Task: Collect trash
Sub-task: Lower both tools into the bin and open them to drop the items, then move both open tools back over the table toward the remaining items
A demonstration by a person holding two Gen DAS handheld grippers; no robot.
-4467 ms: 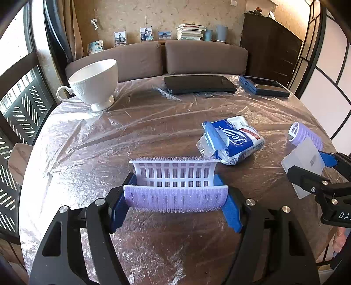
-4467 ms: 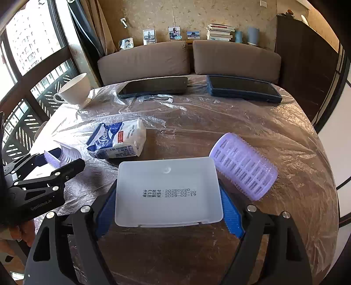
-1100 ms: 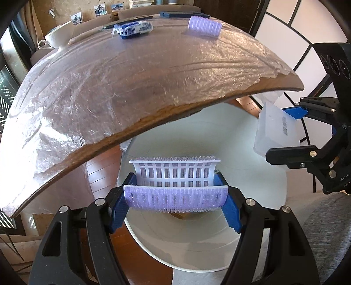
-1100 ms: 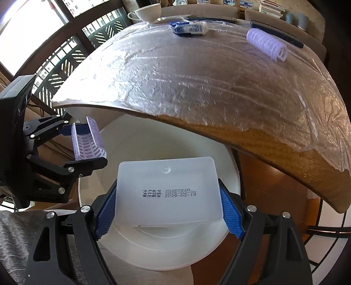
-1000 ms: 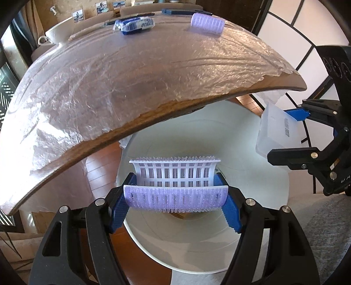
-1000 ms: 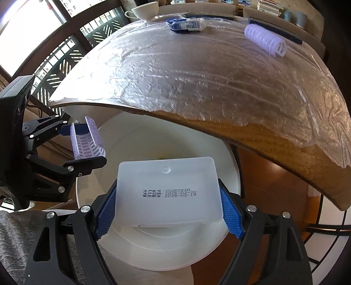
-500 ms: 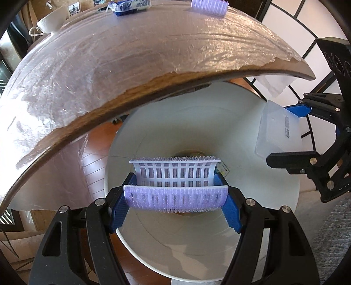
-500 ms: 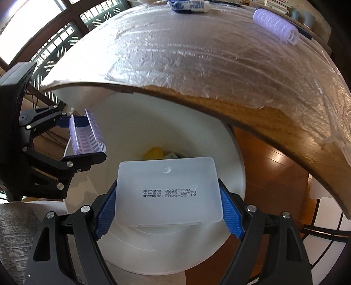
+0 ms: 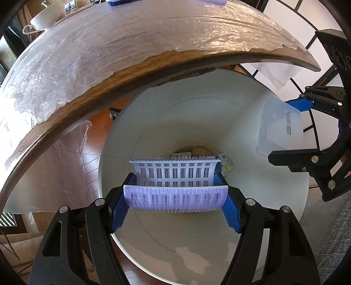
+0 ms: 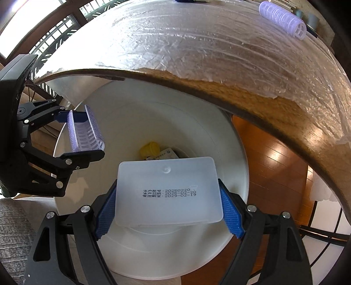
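Note:
My left gripper [image 9: 175, 197] is shut on a broken purple hair roller piece [image 9: 175, 184], held over the mouth of a white trash bin [image 9: 274, 219]. In the right wrist view that roller piece [image 10: 85, 133] hangs at the bin's left rim. My right gripper [image 10: 169, 210] is shut on a translucent white plastic lid [image 10: 167, 193] with a printed date, above the same white bin [image 10: 232, 166]. The lid [image 9: 283, 129] shows at the right in the left wrist view. Yellow and paper scraps [image 10: 151, 149] lie at the bin's bottom.
The round wooden table [image 9: 131, 72], covered with clear plastic film, overhangs the bin's far side. A whole purple roller [image 10: 283, 19] lies on it, and a white cup [image 9: 46, 19] stands at its far left. Wooden floor [image 10: 272, 166] surrounds the bin; grey fabric [image 10: 13, 230] lies nearby.
Both grippers have sunk closer to the bin with their loads still held. The bin now fills more of each view and the scraps at its bottom have come into sight.

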